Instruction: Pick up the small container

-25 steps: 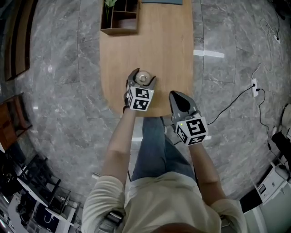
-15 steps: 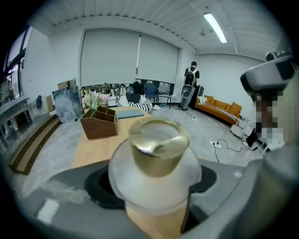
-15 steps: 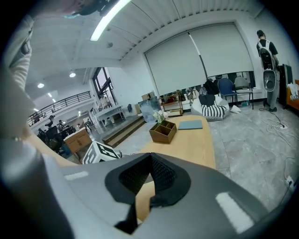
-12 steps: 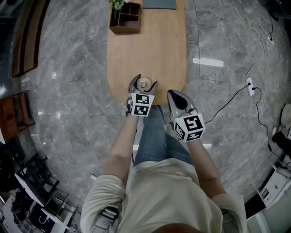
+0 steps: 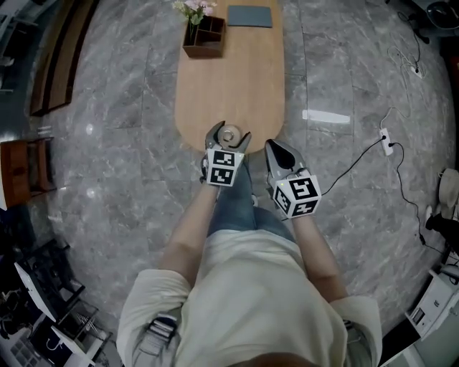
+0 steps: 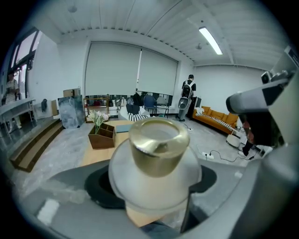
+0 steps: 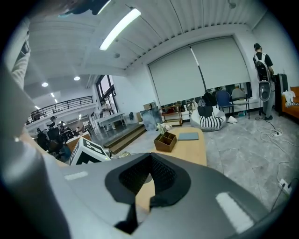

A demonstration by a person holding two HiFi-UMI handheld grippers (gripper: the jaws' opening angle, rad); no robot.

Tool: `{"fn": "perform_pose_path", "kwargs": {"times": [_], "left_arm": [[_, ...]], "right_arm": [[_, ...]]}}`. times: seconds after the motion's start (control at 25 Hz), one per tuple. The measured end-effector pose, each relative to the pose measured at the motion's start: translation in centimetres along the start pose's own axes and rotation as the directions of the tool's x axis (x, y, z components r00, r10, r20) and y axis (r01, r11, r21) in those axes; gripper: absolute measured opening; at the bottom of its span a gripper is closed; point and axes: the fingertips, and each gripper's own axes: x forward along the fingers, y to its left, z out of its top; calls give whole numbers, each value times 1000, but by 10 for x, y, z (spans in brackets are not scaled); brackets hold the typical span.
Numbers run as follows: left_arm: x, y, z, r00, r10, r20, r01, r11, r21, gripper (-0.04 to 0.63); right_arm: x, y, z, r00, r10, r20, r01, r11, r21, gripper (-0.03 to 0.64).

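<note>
The small container (image 5: 229, 134) is a pale round jar with a gold lid. My left gripper (image 5: 228, 130) is shut on it over the near end of the oval wooden table (image 5: 229, 79). In the left gripper view the small container (image 6: 158, 156) fills the middle, with the grey jaws on either side of its body. Whether its base touches the table is hidden. My right gripper (image 5: 277, 152) hangs just off the table's near right edge, shut and empty. In the right gripper view the dark pads (image 7: 154, 175) are pressed together.
A wooden organizer (image 5: 204, 36) with flowers and a dark flat pad (image 5: 249, 16) sit at the table's far end. A cable and power strip (image 5: 385, 136) lie on the marble floor at right. A person (image 6: 188, 95) stands far off.
The head view has pulled back, so the table looks smaller. My left gripper, still shut on the container, has come closer to the table's near edge. The right gripper stays shut beside it.
</note>
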Motion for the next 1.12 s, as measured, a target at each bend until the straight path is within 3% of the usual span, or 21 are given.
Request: {"fn": "perform_pose_path", "kwargs": {"times": [0.56,1.12], "left_arm": [[-115,-65,40,991,11,134,-8,1000,-26,351],[-221,-100,18,980,34,195,-36,999,7,351]], "right_arm": [[-85,54,-3,998,40,52,-37,997,-67,-2],[-135,97,-12,992,90,87,-73,980,-186,-2]]}}
